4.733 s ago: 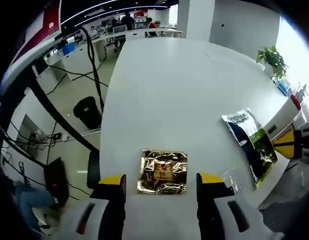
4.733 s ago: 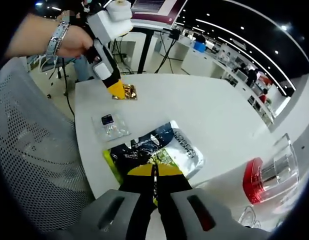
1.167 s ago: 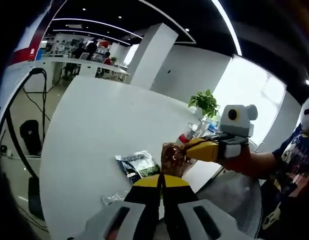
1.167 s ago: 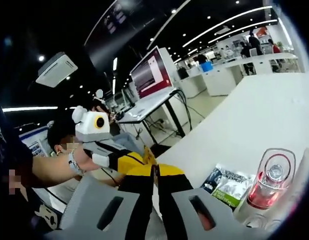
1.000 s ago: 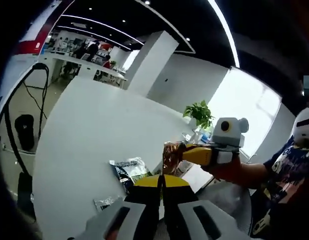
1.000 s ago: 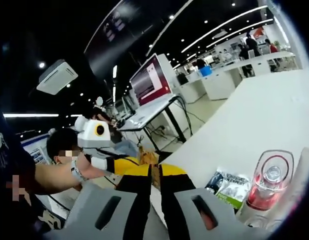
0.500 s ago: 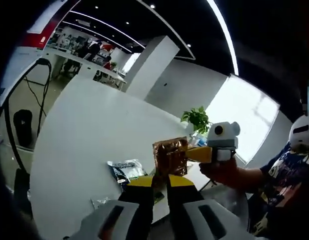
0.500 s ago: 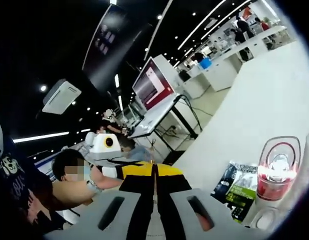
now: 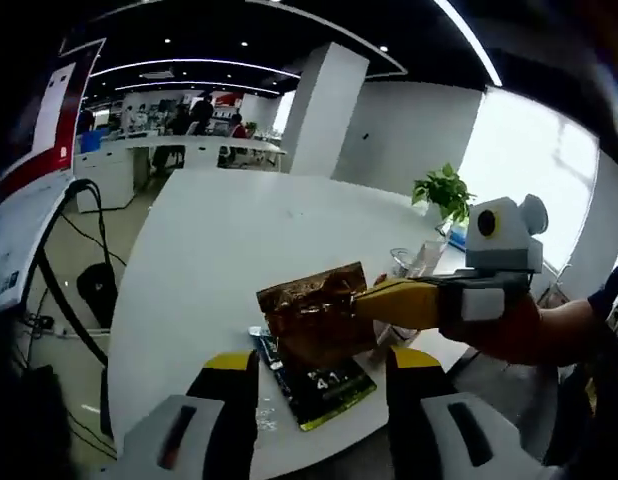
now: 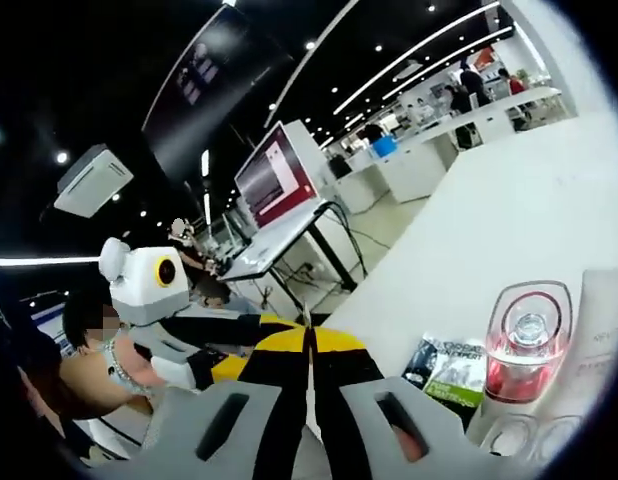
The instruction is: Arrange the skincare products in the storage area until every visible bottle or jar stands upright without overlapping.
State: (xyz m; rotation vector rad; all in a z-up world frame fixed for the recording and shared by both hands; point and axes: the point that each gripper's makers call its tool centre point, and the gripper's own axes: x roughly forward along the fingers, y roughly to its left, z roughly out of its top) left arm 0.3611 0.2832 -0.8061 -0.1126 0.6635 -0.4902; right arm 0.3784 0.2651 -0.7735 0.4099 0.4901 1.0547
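The right gripper (image 9: 374,300), reaching in from three o'clock, pinches the gold sachet (image 9: 311,313) above the table (image 9: 219,240); the left gripper (image 9: 319,362) gapes empty. Next, I'd guess, set it beside the red bottle (image 10: 520,355).

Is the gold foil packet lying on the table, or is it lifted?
Lifted. The right gripper is shut on the gold foil packet, which hangs above the green packet and the table.

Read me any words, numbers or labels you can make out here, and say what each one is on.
"41" (roughly; blurred): on the dark sachet lying on the table.
White lettering on the dark-and-green sachet: too small to read.
Gold sachet held in the right gripper: print too crinkled to read.
Red bottle: no readable label.
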